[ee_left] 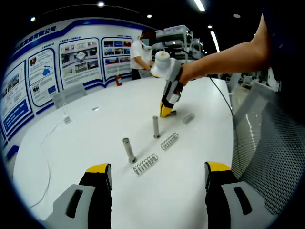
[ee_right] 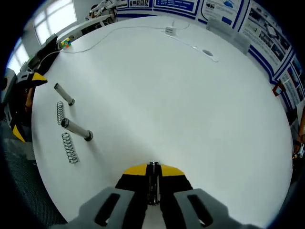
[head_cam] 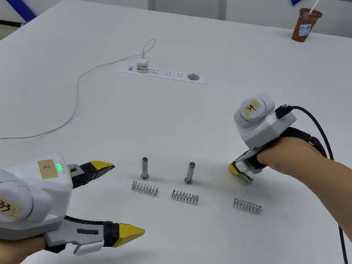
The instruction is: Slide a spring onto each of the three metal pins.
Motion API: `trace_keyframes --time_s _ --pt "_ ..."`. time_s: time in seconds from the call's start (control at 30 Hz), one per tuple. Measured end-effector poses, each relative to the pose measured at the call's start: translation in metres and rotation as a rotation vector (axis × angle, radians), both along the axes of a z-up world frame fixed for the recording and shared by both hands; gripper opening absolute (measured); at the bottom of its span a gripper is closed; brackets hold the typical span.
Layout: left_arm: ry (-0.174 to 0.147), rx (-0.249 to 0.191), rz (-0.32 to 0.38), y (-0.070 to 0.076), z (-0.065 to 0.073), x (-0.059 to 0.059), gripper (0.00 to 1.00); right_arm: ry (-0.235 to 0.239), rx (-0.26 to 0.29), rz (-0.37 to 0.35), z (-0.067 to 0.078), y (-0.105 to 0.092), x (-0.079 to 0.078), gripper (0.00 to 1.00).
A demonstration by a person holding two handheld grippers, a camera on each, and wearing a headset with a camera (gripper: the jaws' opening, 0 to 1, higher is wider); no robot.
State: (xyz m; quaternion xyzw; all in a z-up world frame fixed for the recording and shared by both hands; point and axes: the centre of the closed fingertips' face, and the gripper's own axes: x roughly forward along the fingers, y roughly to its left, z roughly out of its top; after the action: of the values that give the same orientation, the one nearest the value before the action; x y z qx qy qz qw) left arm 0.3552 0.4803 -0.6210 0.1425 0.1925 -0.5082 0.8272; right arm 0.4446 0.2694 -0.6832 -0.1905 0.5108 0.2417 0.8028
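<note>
**Claw check: left released, right clenched on a pin**

We find the white counter [head_cam: 220,110] carrying every item. The left claw [head_cam: 118,199] sits at the near left of the head view. It is released, with its yellow-tipped jaws wide apart and nothing between them. The right claw [head_cam: 241,170] stands tip-down on the counter at the right, clenched on the third pin [head_cam: 247,177], whose short steel end shows beside the yellow tip. In the right gripper view its jaws are pressed together on a thin metal piece.

A white power strip [head_cam: 162,72] lies well back on the counter. A white cable [head_cam: 77,93] runs from a plug in it and off to the left. A brown drink cup [head_cam: 306,25] with a straw stands at the far right edge.

We record the first pin [head_cam: 144,168] and the second pin [head_cam: 190,172] upright on their bases, near each other but apart, both bare. The first spring [head_cam: 144,188] lies flat just in front of the first pin. The second spring [head_cam: 185,196] lies flat just in front of the second pin. The third spring [head_cam: 247,206] lies flat in front of the right claw, near it but not touching. All three springs rest on the counter.
</note>
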Motion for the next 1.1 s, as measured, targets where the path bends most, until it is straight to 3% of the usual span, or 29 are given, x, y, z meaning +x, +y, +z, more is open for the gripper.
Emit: trace_keyframes --time_s 0.37,1.1 --pt "-0.003 -0.002 0.01 0.003 0.001 0.003 0.81 -0.019 0.042 -0.05 -0.001 -0.008 -0.004 0.09" --pt "-0.016 0.004 -0.008 -0.001 0.006 0.003 0.81 -0.115 0.07 -0.066 0.038 -0.011 -0.026 0.09"
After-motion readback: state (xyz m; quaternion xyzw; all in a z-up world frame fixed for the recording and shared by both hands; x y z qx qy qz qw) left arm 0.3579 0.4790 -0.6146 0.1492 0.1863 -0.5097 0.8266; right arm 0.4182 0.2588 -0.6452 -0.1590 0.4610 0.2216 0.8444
